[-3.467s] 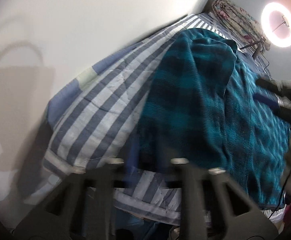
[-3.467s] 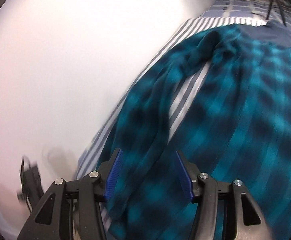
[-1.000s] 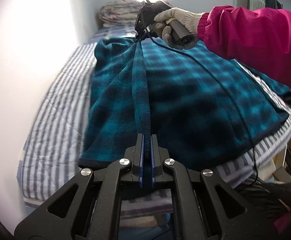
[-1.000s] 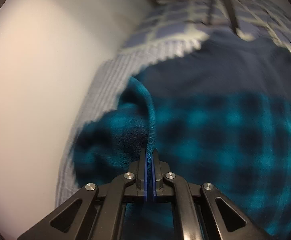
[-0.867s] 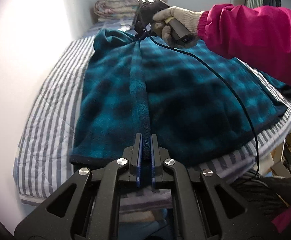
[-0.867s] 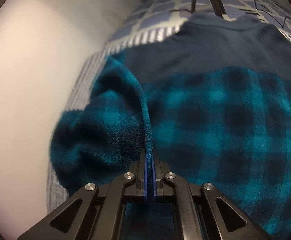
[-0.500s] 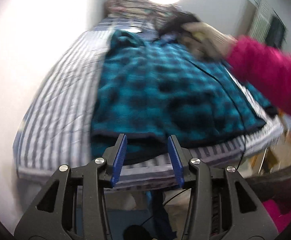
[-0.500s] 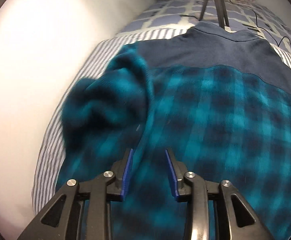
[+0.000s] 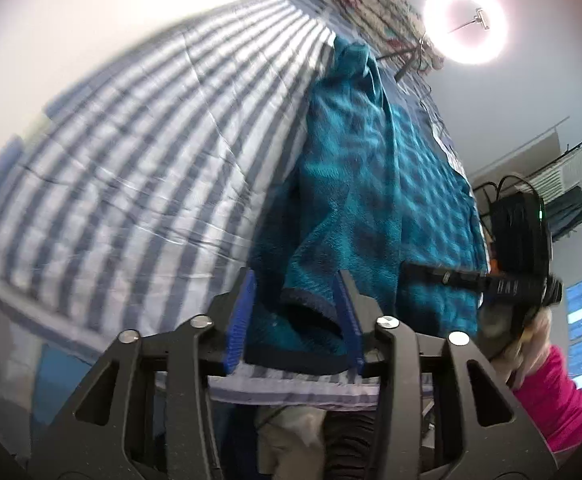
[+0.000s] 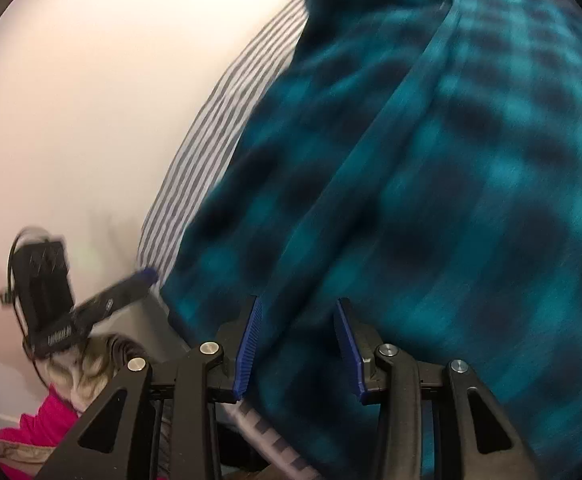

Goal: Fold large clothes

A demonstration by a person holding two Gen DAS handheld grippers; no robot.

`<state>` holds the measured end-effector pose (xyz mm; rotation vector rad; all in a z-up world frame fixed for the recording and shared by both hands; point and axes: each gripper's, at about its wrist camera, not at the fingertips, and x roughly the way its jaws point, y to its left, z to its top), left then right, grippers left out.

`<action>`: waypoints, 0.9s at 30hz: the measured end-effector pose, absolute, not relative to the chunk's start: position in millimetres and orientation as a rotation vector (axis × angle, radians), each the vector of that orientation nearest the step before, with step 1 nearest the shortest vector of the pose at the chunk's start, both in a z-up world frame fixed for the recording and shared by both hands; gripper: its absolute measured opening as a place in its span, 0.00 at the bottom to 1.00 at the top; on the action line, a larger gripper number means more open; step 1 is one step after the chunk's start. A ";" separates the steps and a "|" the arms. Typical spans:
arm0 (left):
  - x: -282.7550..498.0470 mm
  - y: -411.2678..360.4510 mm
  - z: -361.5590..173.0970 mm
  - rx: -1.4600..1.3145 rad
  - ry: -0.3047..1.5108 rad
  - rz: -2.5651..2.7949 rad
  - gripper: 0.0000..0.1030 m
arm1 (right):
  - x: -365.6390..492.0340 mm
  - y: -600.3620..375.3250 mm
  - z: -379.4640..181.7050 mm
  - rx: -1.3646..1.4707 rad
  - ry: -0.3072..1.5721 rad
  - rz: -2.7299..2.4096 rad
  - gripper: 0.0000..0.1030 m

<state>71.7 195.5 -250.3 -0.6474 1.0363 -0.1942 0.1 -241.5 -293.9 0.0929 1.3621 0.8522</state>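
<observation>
From the left wrist view the left tongs, which pinched the teal plaid garment a second ago, now close empty over its hem on the striped bed, while the right view shows the right tongs opening, empty above it, so that fold looks laid.

Each camera sits just behind its own jaws and looks down along them at a slant. The left wrist view faces up the striped bedspread, the teal plaid garment beyond its jaws. The right wrist view hangs close over that garment; both views share it.
</observation>
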 end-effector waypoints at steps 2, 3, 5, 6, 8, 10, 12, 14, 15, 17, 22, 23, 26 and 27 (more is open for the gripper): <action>78.4 191.6 -256.9 -0.655 1.063 -0.201 0.30 | -15.1 -236.7 -299.5 0.095 1.380 0.854 0.40; 81.4 189.2 -260.5 -0.665 1.075 -0.205 0.28 | -16.4 -234.2 -303.2 0.097 1.389 0.852 0.39; 83.6 186.6 -265.0 -0.676 1.091 -0.196 0.15 | -15.5 -228.6 -309.4 0.112 1.402 0.847 0.38; 83.2 183.5 -265.3 -0.669 1.092 -0.179 0.12 | -20.7 -226.2 -309.8 0.114 1.399 0.850 0.36; 82.3 178.5 -263.9 -0.649 1.084 -0.170 0.06 | -18.3 -220.2 -309.4 0.113 1.394 0.861 0.26; 79.8 173.3 -259.1 -0.624 1.063 -0.148 0.05 | -19.8 -220.8 -305.6 0.118 1.394 0.878 0.08; 75.7 170.9 -254.4 -0.622 1.048 -0.130 0.04 | -24.4 -219.3 -296.0 0.123 1.395 0.892 0.01; 64.3 171.4 -244.8 -0.615 1.025 -0.113 0.04 | -28.4 -220.0 -277.5 0.102 1.370 0.915 0.00; 58.0 172.0 -240.9 -0.606 1.013 -0.105 0.04 | -29.1 -221.0 -265.7 0.102 1.354 0.938 0.00; 42.9 168.5 -236.7 -0.574 0.998 -0.093 0.04 | -40.0 -220.0 -251.5 0.095 1.333 0.974 0.00; 43.7 149.9 -262.3 -0.474 1.072 -0.066 0.04 | -51.5 -188.1 -269.7 -0.051 1.377 0.915 0.00; 43.9 147.3 -263.8 -0.452 1.074 -0.063 0.04 | -52.4 -186.1 -277.1 -0.052 1.394 0.902 0.00; 43.3 140.2 -259.2 -0.400 1.080 -0.073 0.05 | -53.0 -183.5 -283.1 -0.043 1.407 0.891 0.00; 42.9 139.4 -256.1 -0.386 1.084 -0.080 0.05 | -52.5 -182.4 -279.8 -0.041 1.402 0.900 0.00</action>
